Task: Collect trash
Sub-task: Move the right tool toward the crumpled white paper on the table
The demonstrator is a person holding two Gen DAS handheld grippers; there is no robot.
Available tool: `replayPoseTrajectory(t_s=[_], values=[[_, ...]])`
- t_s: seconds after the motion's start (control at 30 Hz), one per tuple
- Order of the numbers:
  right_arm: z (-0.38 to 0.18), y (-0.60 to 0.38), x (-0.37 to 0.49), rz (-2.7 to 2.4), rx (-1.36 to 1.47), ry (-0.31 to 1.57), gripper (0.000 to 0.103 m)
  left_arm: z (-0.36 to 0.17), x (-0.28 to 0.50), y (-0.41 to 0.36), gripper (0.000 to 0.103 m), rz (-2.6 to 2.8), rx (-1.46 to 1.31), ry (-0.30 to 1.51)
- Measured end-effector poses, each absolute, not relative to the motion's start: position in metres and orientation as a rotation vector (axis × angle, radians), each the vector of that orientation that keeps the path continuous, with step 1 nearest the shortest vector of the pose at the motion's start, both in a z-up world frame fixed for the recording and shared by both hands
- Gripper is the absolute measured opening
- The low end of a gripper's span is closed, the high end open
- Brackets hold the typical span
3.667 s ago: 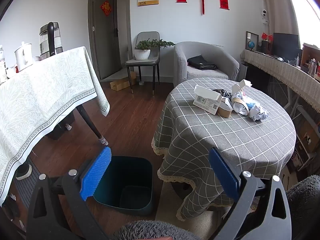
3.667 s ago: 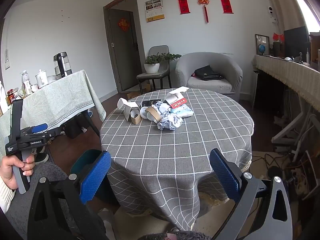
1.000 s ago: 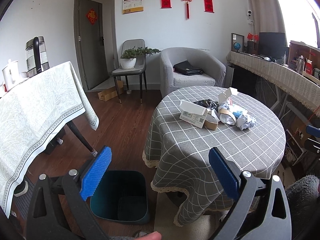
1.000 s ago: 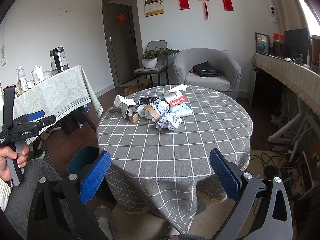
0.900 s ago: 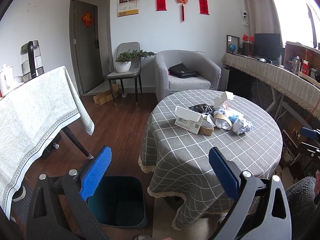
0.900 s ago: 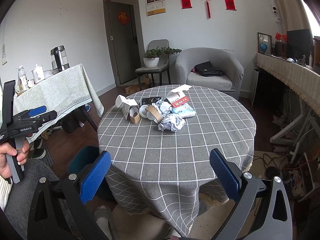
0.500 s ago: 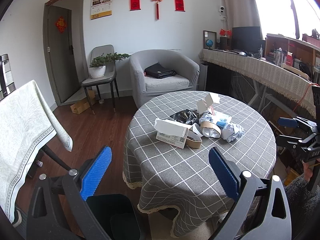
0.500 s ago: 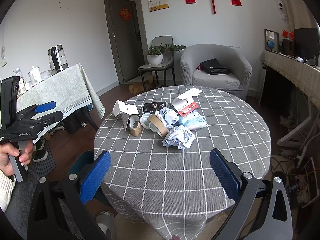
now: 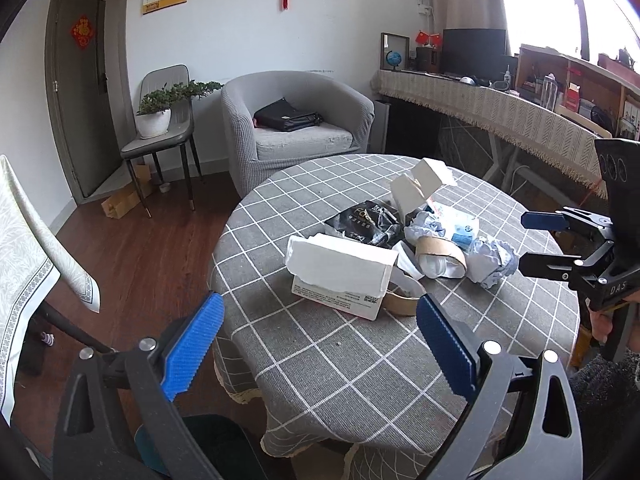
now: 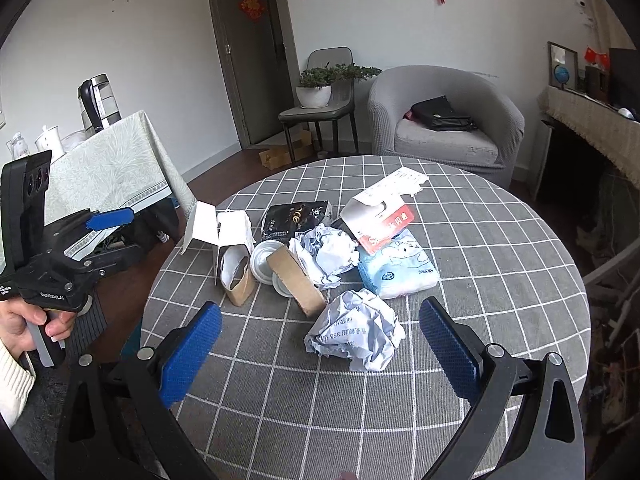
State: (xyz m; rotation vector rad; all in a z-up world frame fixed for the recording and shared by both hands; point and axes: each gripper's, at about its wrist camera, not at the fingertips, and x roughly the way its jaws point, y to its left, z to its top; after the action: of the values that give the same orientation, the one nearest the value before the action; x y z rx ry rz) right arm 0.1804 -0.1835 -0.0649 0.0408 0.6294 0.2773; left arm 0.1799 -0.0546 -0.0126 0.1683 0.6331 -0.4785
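A pile of trash lies on the round grey checked table [image 10: 500, 292]: a crumpled paper ball [image 10: 356, 334], a second paper wad [image 10: 326, 254], a blue tissue pack [image 10: 396, 270], a torn red-and-white box [image 10: 380, 210], cardboard tape rolls [image 10: 294, 280], a black wrapper [image 10: 294, 214] and an open white box [image 9: 340, 274]. My right gripper [image 10: 318, 348] is open, just short of the crumpled ball. My left gripper [image 9: 320, 346] is open above the table's near edge, in front of the white box. A dark teal bin [image 9: 208, 440] sits on the floor below it.
A grey armchair [image 9: 296, 120] with a black bag and a chair with a potted plant [image 9: 158, 114] stand behind the table. A cloth-covered side table [image 10: 116, 168] with a kettle is at the left. A long shelf [image 9: 500, 108] runs along the right wall.
Both grippers have moved forward toward the table and the trash pile looms larger. The bin has slid to the bottom edge of the left view. Both stay open.
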Motion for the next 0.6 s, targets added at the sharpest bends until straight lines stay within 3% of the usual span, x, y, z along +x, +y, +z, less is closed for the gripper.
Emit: replayPoseTrajectory(t_s=[0.6], values=[[-0.080, -0.200, 0.204, 0.280, 0.134, 0.696, 0.100, -0.043, 0.238, -0.080, 0.099, -0.660, 0.109, 0.687]])
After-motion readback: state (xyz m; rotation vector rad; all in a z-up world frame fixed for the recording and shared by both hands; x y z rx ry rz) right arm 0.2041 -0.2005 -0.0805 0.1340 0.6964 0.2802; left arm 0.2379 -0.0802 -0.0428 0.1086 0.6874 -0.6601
